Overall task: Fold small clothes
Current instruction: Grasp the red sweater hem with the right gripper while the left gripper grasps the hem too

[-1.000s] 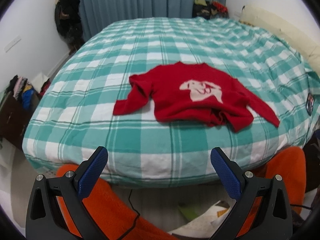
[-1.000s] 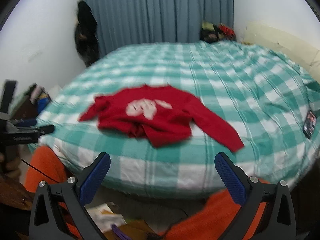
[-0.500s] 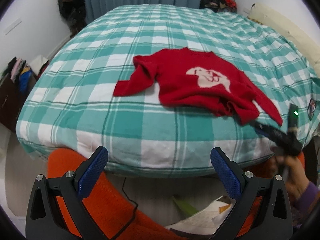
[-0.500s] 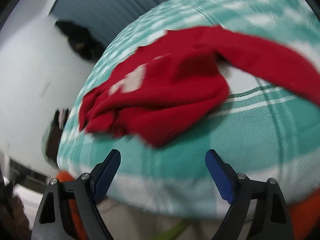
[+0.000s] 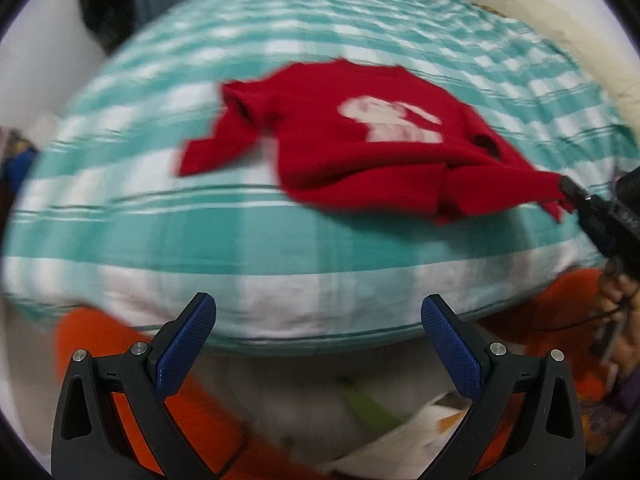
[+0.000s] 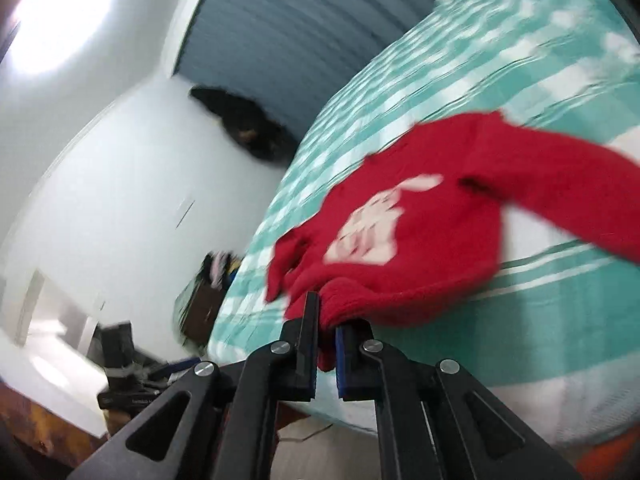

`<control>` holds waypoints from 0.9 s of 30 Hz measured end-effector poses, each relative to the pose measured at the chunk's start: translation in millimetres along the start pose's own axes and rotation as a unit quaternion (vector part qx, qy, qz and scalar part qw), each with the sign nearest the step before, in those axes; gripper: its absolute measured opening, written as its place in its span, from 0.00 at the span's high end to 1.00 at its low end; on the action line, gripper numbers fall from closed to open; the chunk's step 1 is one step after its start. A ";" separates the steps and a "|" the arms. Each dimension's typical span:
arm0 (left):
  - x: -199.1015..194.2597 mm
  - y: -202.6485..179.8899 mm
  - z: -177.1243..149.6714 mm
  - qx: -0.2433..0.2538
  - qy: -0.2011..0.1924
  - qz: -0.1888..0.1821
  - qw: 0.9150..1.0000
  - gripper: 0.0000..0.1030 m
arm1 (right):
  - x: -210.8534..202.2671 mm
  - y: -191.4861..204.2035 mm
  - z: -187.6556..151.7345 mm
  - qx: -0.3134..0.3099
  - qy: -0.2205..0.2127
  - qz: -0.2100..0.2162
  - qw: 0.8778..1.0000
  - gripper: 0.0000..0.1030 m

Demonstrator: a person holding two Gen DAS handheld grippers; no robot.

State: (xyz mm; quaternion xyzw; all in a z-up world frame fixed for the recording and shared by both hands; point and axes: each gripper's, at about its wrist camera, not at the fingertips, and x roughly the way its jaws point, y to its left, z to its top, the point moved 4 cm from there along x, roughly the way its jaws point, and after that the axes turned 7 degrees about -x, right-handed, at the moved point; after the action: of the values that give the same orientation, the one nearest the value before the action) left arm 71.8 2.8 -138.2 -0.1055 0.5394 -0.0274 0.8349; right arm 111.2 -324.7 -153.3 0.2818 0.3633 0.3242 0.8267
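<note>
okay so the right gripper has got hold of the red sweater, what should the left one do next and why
Probably bring the open left gripper forward to the sweater's near hem: the right gripper has just closed on a corner, while the left hangs off the bed's edge, gripping nothing.

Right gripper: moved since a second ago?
Yes. The right gripper has closed in on the bed edge, rolled, and its jaws have just closed on the red sweater hem.
</note>
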 end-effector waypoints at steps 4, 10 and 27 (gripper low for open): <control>36.8 -15.7 9.4 -0.009 0.032 -0.086 0.996 0.01 | -25.3 -43.9 -4.0 0.051 -0.033 -0.056 0.997 0.93; 84.4 -20.1 16.4 -0.065 0.058 -0.113 0.990 0.04 | -22.9 -66.0 -15.1 0.071 -0.042 -0.065 0.994 0.93; 82.3 -1.9 34.2 -0.136 0.090 -0.168 0.972 0.95 | -30.8 -58.1 -22.1 0.040 -0.003 -0.077 0.996 0.93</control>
State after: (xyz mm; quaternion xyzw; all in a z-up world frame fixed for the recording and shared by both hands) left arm 137.3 -7.2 -198.0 -0.3041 0.5858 -0.1036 0.7441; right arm 96.9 -379.1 -193.9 0.2866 0.3946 0.2437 0.8383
